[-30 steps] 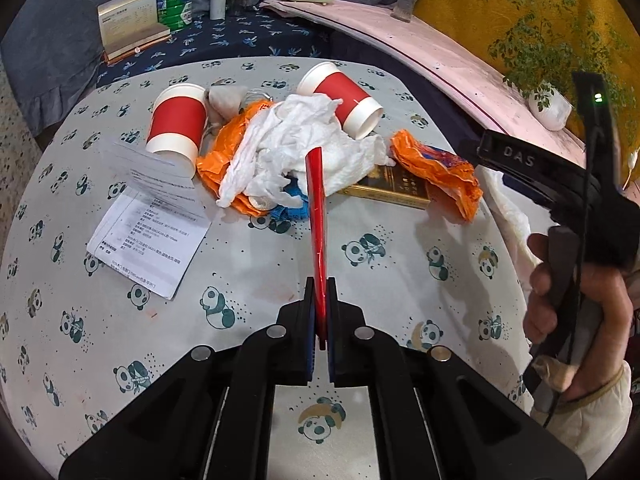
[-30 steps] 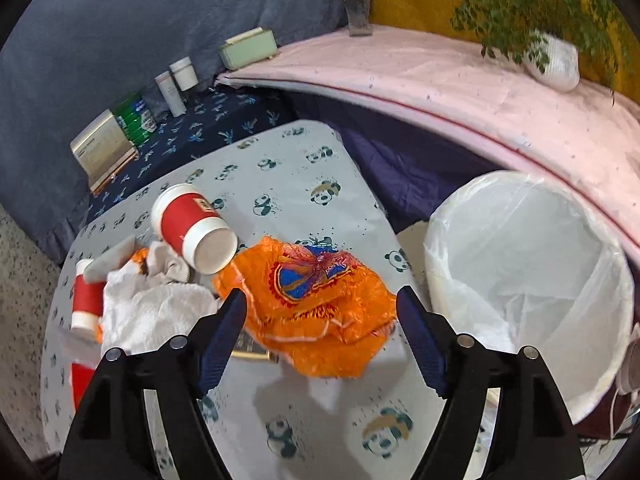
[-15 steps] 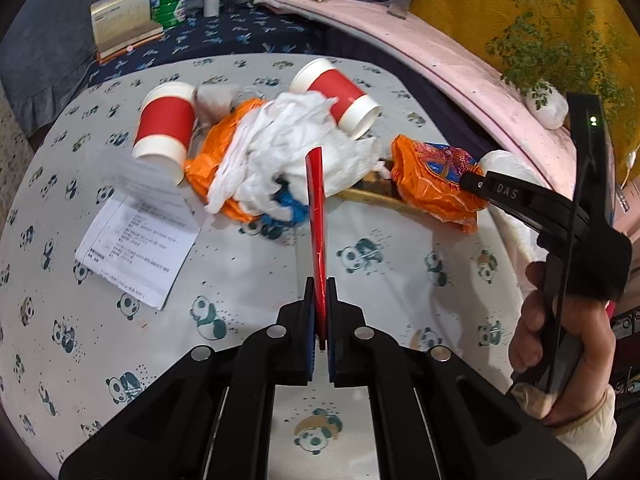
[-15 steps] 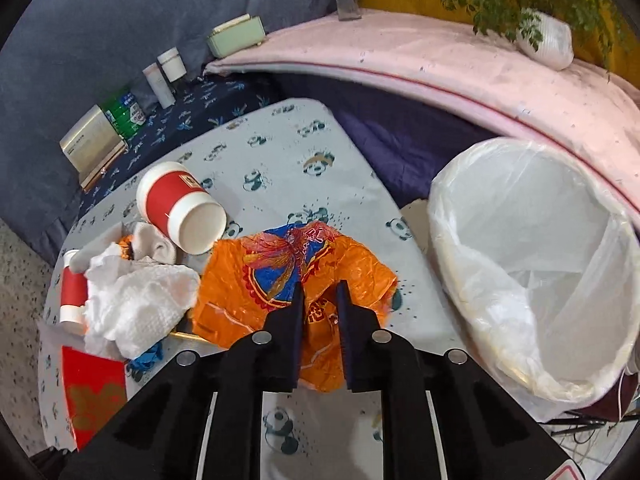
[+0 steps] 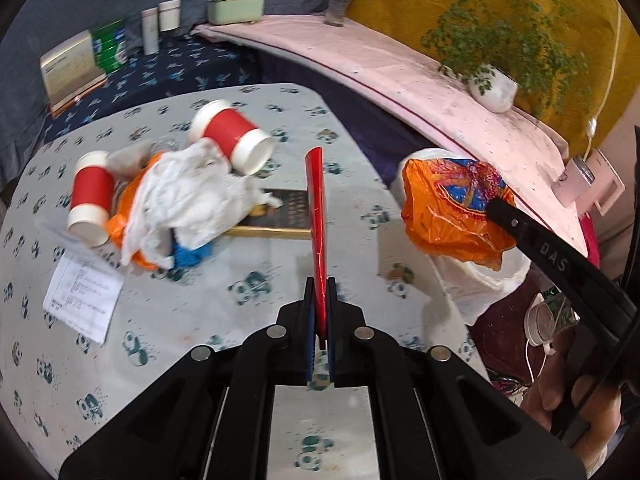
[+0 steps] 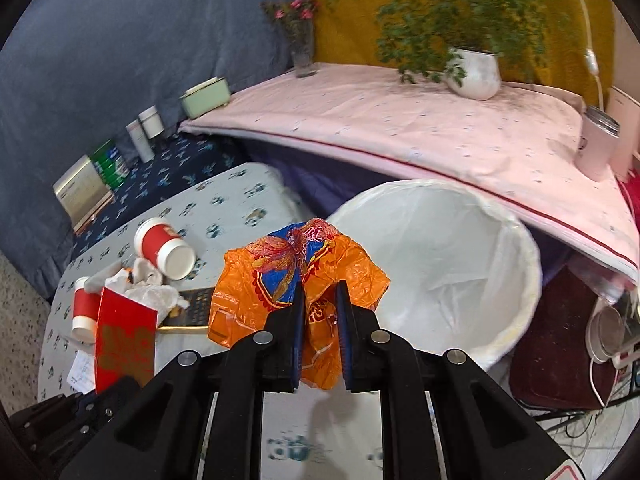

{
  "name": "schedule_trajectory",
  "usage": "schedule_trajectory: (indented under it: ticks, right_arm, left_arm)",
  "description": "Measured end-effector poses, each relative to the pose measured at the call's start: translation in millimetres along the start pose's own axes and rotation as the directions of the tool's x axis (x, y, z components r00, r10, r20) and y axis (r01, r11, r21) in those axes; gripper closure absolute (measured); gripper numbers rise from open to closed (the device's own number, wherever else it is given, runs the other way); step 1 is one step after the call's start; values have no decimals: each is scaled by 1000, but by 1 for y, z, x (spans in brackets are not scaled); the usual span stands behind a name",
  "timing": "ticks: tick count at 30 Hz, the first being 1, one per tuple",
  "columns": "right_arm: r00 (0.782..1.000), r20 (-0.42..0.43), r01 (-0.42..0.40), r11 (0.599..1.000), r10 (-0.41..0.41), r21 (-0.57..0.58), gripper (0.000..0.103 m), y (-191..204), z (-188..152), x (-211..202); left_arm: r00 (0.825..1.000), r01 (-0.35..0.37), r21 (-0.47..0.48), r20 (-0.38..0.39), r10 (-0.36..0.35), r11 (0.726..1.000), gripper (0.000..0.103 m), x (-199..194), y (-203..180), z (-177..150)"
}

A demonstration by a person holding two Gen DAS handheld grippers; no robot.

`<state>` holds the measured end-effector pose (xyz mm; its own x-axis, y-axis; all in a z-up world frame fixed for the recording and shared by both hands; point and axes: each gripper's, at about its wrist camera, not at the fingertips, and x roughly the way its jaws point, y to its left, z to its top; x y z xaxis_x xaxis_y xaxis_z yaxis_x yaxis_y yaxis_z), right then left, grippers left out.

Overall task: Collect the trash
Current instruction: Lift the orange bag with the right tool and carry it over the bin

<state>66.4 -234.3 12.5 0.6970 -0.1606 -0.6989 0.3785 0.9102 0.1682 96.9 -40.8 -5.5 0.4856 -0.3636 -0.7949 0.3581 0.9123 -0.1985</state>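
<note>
My left gripper (image 5: 319,280) is shut on a flat red envelope (image 5: 316,216), held edge-on above the panda tablecloth; it also shows in the right wrist view (image 6: 124,336). My right gripper (image 6: 319,292) is shut on a crumpled orange wrapper (image 6: 280,280), lifted off the table beside the white-lined trash bin (image 6: 448,264); the wrapper also shows in the left wrist view (image 5: 448,208). On the table lie two red paper cups (image 5: 236,140) (image 5: 90,196), white crumpled tissue (image 5: 188,196), an orange bag (image 5: 132,212), a dark gold-edged box (image 5: 280,216) and a printed paper sheet (image 5: 82,296).
The panda-cloth table (image 5: 200,320) ends at the right, where the bin (image 5: 480,276) stands below it. A pink-covered shelf (image 6: 400,120) holds a potted plant (image 6: 472,68), a vase and a green box. Bottles and boxes stand at the back left. Cables lie on the floor at the right.
My right gripper closed on the orange wrapper and lifted it off the table toward the bin. My left gripper kept the red envelope and swung right.
</note>
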Motion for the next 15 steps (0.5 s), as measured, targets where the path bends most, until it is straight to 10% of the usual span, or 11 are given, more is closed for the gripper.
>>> schedule_trajectory:
  ticks: [15]
  right_arm:
    - [981,44,178,972,-187,155,89,-112,1,-17]
  left_arm:
    - [985,174,182,-21,-173,968,99,36,-108,38]
